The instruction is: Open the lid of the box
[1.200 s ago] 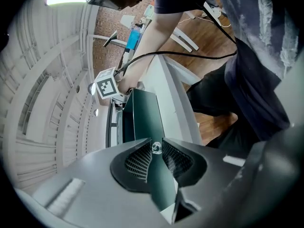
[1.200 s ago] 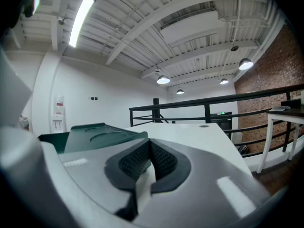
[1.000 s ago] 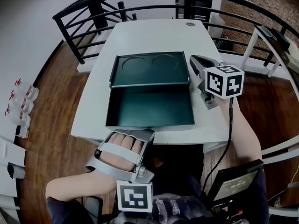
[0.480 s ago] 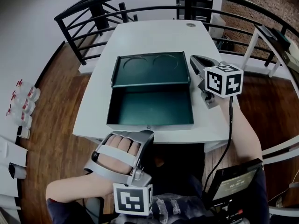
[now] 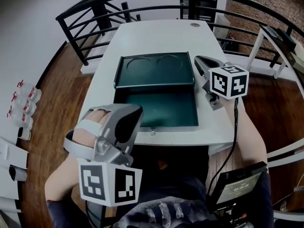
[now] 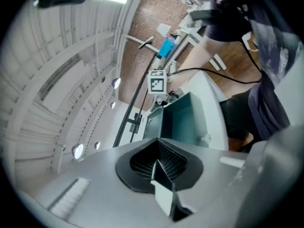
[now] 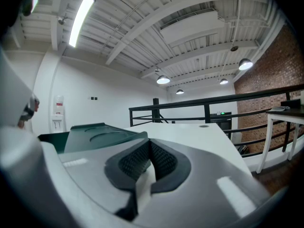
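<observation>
The white table carries the green box at its near middle. Its lid already lies thrown back flat behind it, so the opening looks done. The left gripper hangs above the box's front-left corner and the right gripper sits just right of the lid; all 4 jaws are pressed together on nothing. Best to draw both away high, clear of the lid and the small front knob.

The box sits on the table, lid behind it.
</observation>
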`<state>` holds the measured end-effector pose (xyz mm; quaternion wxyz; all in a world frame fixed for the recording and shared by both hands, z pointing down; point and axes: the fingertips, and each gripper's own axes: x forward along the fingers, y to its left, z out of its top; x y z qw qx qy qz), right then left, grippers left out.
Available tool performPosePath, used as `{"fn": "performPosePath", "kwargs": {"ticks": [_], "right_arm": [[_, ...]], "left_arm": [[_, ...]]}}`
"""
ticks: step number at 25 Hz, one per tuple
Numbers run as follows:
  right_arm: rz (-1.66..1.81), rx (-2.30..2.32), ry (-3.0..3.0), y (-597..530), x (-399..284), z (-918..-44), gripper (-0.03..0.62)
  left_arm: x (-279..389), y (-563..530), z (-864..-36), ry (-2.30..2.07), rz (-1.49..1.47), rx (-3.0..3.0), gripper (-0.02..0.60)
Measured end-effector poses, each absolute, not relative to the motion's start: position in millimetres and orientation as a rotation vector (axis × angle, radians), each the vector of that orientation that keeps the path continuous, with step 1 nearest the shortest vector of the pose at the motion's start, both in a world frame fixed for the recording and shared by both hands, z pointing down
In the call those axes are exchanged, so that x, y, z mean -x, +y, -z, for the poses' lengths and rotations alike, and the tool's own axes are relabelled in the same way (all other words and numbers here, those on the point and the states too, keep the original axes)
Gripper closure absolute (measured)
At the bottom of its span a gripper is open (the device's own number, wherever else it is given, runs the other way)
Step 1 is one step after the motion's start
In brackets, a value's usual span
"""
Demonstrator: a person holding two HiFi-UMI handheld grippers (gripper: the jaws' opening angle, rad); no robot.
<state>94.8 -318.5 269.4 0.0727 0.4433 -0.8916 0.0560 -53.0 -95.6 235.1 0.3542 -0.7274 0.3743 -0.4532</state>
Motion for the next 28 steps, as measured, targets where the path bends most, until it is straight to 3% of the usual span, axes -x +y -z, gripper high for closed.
{"fn": "performPosePath", "kwargs": {"ticks": [9, 28], "right_arm": [[-0.182, -1.366, -2.658, -316.4, -101.5, -269.8, 0.591], [-0.186, -1.37, -2.644, -320.3, -91.7, -273.2, 0.591]], "left_arm": [[111.5, -164.2, -226.1, 1.114, 1.048, 2.373, 0.565], [163.7, -191.1, -250.9, 1.262, 0.945, 2.473, 0.565]]}}
